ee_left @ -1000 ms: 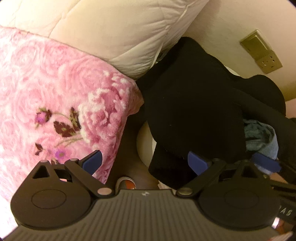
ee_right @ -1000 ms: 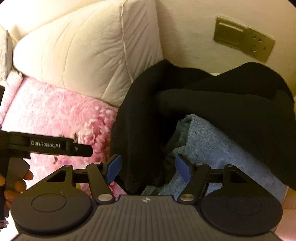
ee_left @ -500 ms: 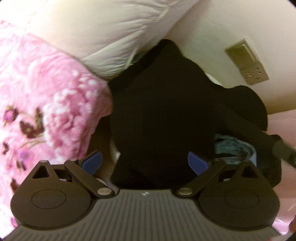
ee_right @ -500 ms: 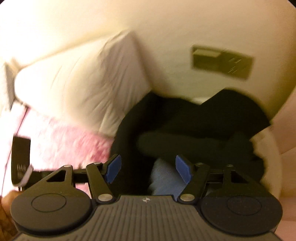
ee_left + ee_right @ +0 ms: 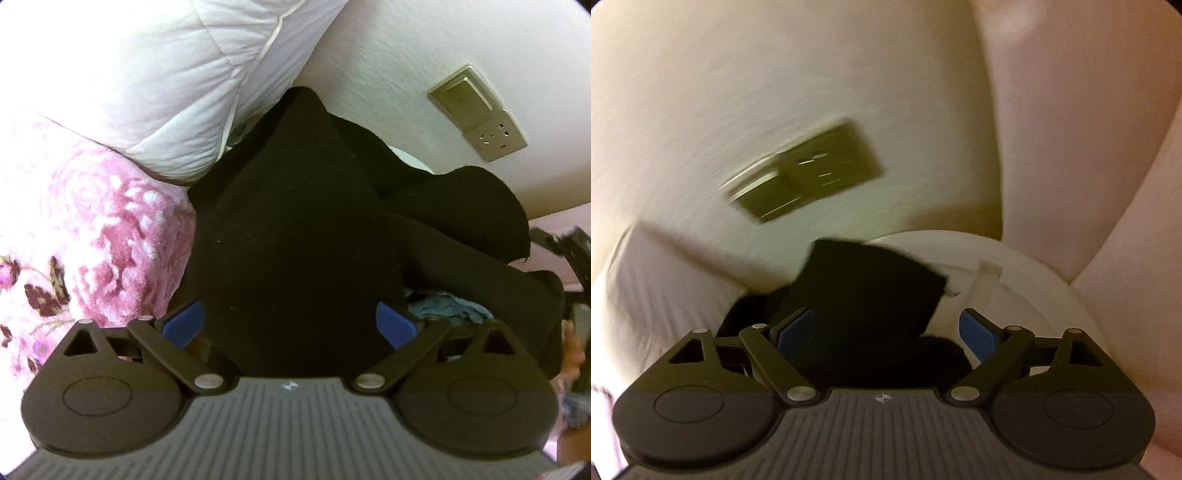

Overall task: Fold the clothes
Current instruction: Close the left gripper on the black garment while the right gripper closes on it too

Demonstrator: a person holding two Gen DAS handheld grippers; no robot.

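Two grippers, one in each of my hands, are both spread wide and gripping nothing. My left gripper (image 5: 290,325) has its blue-padded fingers (image 5: 183,323) parted to either side of a heaped black knit garment (image 5: 295,229), which fills the gap between them and rises in a peak ahead; whether the pads touch the cloth I cannot tell. The garment lies piled against a quilted white pillow (image 5: 177,81) on its left, with a pink rose-patterned fleece blanket (image 5: 92,236) just beside it. A crumpled blue-grey cloth (image 5: 443,312) shows under the black folds, near my left gripper's right pad. On the cream wall (image 5: 424,44) behind sits a brass-coloured switch and socket plate (image 5: 478,112).

My right gripper (image 5: 886,332) is tilted upward toward that wall, and its view is smeared with blur. Its blue pads (image 5: 977,336) stand far apart, with a fold of the black garment (image 5: 864,295) standing up between them, closer to the left pad. Behind the fold is a round white rimmed object (image 5: 1027,280); what it is I cannot tell. The socket plate (image 5: 809,171) appears above, blurred.
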